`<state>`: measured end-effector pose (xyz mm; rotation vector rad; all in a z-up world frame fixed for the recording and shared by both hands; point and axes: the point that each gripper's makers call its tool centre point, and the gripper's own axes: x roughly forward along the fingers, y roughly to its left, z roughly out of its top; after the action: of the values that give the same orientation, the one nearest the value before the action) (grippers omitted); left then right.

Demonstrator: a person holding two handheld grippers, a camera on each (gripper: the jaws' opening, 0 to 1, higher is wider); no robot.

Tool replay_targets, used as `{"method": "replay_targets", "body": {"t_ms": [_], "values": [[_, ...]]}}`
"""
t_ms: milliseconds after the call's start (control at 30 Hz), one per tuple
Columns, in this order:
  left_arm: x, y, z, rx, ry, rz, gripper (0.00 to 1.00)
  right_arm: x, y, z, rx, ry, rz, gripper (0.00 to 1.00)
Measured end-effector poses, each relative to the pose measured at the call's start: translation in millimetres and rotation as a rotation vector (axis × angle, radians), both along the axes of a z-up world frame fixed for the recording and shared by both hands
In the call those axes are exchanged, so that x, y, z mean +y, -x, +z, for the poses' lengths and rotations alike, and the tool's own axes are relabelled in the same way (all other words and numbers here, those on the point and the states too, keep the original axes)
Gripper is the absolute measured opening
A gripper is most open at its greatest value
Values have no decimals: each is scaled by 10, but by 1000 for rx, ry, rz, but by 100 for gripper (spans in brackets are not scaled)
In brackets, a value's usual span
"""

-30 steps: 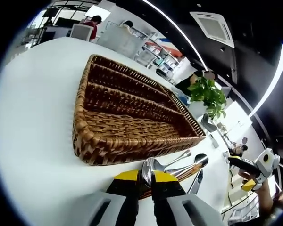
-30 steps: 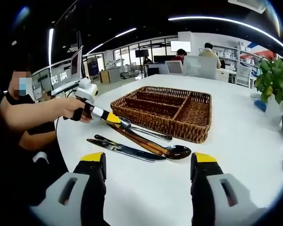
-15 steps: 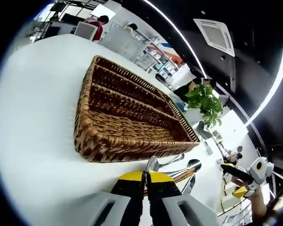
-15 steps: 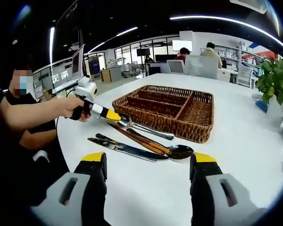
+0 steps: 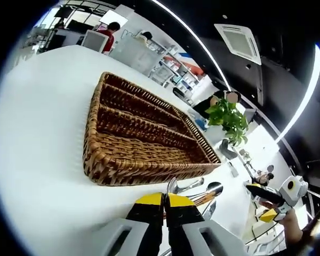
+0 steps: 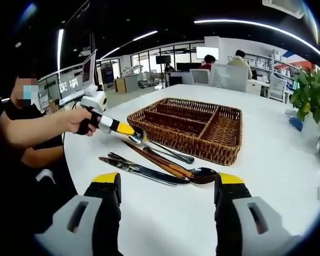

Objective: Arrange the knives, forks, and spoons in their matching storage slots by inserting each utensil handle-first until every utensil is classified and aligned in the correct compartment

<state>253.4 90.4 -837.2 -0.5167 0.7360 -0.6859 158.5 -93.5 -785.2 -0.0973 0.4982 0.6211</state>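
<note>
A brown wicker basket [image 5: 144,136] with long slots and one wide compartment stands on the white table [image 5: 37,138]. Just before its near wall, my left gripper [image 5: 165,196] is shut on the bowl end of a metal spoon [image 5: 174,185]. In the right gripper view a person's hand holds that left gripper [image 6: 125,130], and the metal spoon [image 6: 165,150] runs along the basket [image 6: 194,125] front with its handle pointing away. A dark wooden spoon [image 6: 173,167], a knife [image 6: 146,170] and a fork [image 6: 116,157] lie beside it. My right gripper [image 6: 169,184] hangs open, short of them.
A potted green plant [image 5: 228,113] stands on the table beyond the basket's far end, and it is also at the right edge as the plant [image 6: 312,93]. The person's arm [image 6: 37,128] reaches in from the left. Desks, chairs and people fill the office behind.
My left gripper's jaws have come together on the metal spoon's bowl. The right gripper has stayed open and nearly still.
</note>
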Motion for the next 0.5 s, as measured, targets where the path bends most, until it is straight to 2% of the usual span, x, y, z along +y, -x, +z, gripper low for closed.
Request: {"method": "replay_targets", "body": {"t_ms": [167, 333, 500], "values": [[-24, 29, 107, -2, 48, 3, 0, 8, -14, 17, -6, -3, 0, 72], [-51, 2, 286, -26, 95, -1, 0, 9, -25, 41, -11, -9, -2, 72], [-48, -63, 455, -61, 87, -5, 0, 7, -36, 43, -12, -10, -5, 72]]}}
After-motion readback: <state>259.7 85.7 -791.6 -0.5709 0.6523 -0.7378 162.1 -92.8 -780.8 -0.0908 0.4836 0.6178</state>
